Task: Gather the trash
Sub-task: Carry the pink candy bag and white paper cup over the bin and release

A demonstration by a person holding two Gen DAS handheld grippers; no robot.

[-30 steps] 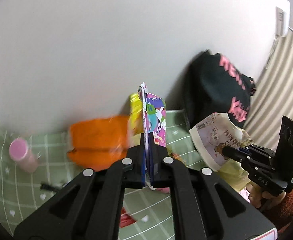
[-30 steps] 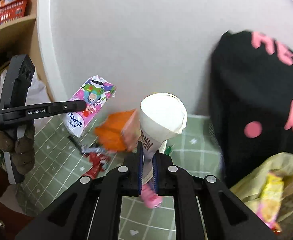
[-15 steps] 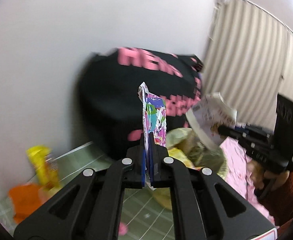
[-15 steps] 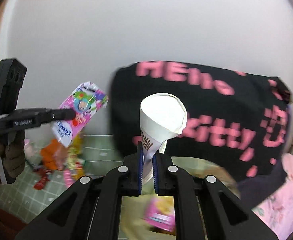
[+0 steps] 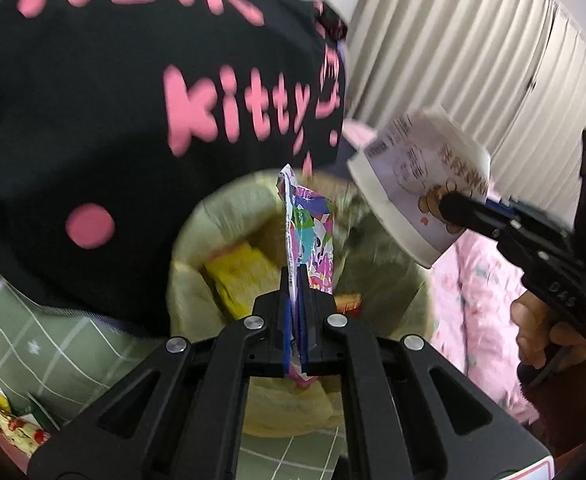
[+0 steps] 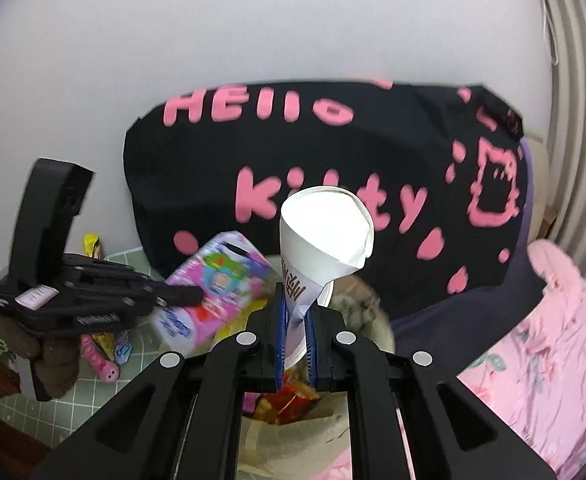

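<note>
Left wrist view shows the left gripper [image 5: 297, 292] at lower centre, its jaws clamped on the bottom edge of a flat, brightly printed pink-and-purple plastic snack wrapper [image 5: 311, 228], which stands upright above the mouth of a bin lined with a pale yellow-green plastic bag [image 5: 197, 240]; yellow packets already lie inside. At the right of that frame the right gripper [image 5: 449, 206], held in a person's hand [image 5: 541, 332], pinches the wall of a crumpled white paper cup printed with cartoon figures and text [image 5: 421, 196], tilted over the bin's far rim. Right wrist view confirms that grip: the cup [image 6: 325, 240] rises from between closed pads with its wall folded flat between them at lower centre, the bin's contents visible just beneath, and the left gripper [image 6: 185, 294] comes in from the left with the wrapper [image 6: 217, 284] hanging near the bag's opening. A black fabric bag with pink lettering [image 6: 333, 176] leans on the white wall behind, and more wrappers lie on the green checked mat [image 6: 141, 344] at lower left. Both pieces seem held by their edges so that they fall freely once released, and both look about ready to drop.
</note>
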